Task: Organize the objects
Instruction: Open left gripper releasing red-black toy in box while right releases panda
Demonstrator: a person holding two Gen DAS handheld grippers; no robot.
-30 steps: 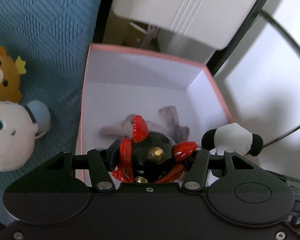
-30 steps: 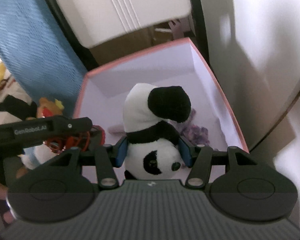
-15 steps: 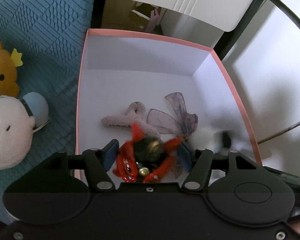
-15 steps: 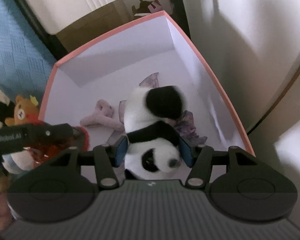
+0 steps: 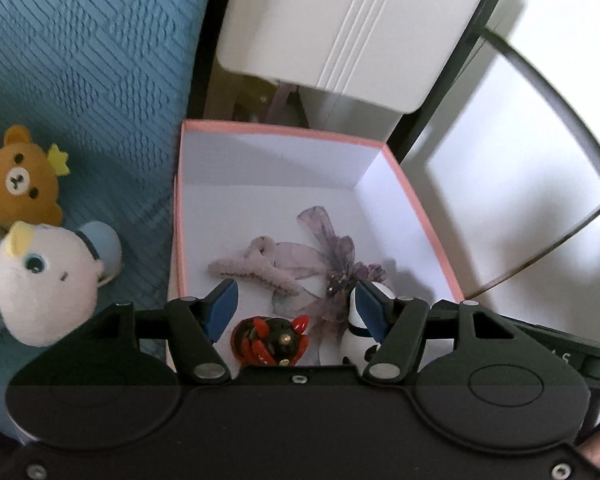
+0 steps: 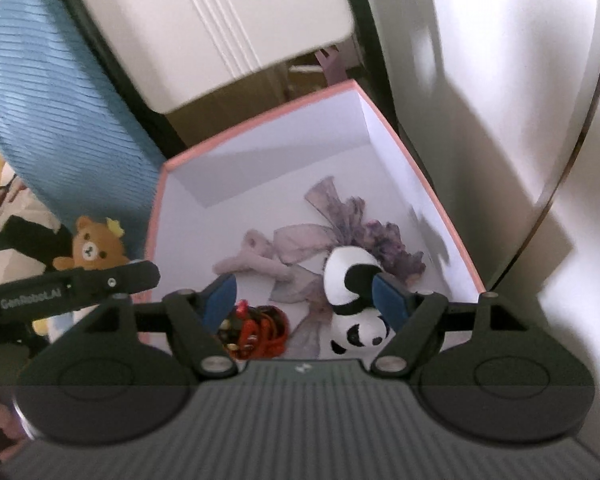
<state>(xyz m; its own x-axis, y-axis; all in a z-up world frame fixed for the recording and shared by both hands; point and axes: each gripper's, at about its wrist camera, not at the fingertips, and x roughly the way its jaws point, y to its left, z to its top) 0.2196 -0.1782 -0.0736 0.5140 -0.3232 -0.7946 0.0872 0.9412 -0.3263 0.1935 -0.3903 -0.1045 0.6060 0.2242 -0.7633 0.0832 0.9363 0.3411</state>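
Lying in pink box (image 6: 436,200), panda (image 6: 350,300) below right claw (image 6: 304,300), released, opening; left claw (image 5: 296,306) released.

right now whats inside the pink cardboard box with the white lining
Inside the pink cardboard box: a fuzzy pink hair claw, a sheer purple ribbon bow, a red and black charm and a small panda plush. The box floor nearest the grippers is hidden.

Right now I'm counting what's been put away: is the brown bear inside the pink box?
No. The brown bear lies on the blue cover, outside the pink box.
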